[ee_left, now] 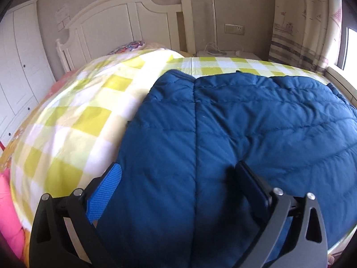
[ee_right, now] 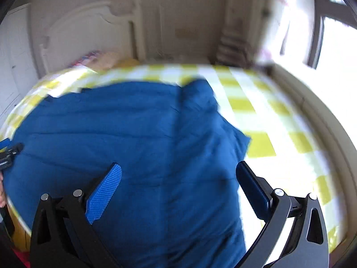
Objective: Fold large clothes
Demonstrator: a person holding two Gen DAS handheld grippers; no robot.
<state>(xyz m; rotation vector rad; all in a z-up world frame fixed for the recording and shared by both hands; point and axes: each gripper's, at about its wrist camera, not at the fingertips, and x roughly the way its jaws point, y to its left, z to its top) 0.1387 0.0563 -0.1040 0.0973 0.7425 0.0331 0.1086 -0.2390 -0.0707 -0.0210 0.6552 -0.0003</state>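
Note:
A large blue quilted down jacket [ee_left: 234, 129] lies spread flat on a bed with a yellow-and-white checked sheet [ee_left: 73, 116]. My left gripper [ee_left: 178, 174] is open above the jacket's near left part, holding nothing. In the right wrist view, which is blurred, the same jacket [ee_right: 133, 138] fills the middle and left. My right gripper [ee_right: 178, 174] is open above the jacket's near right part, empty. The other gripper shows at the far left edge [ee_right: 9, 151] of that view.
A white headboard [ee_left: 125, 24] and wall stand beyond the bed. A white wardrobe [ee_left: 20, 62] is on the left. A nightstand [ee_left: 227, 54] and a curtain [ee_left: 301, 26] are at the back right. A window [ee_right: 334, 44] is to the right. Pink fabric [ee_left: 9, 212] lies at the bed's near left.

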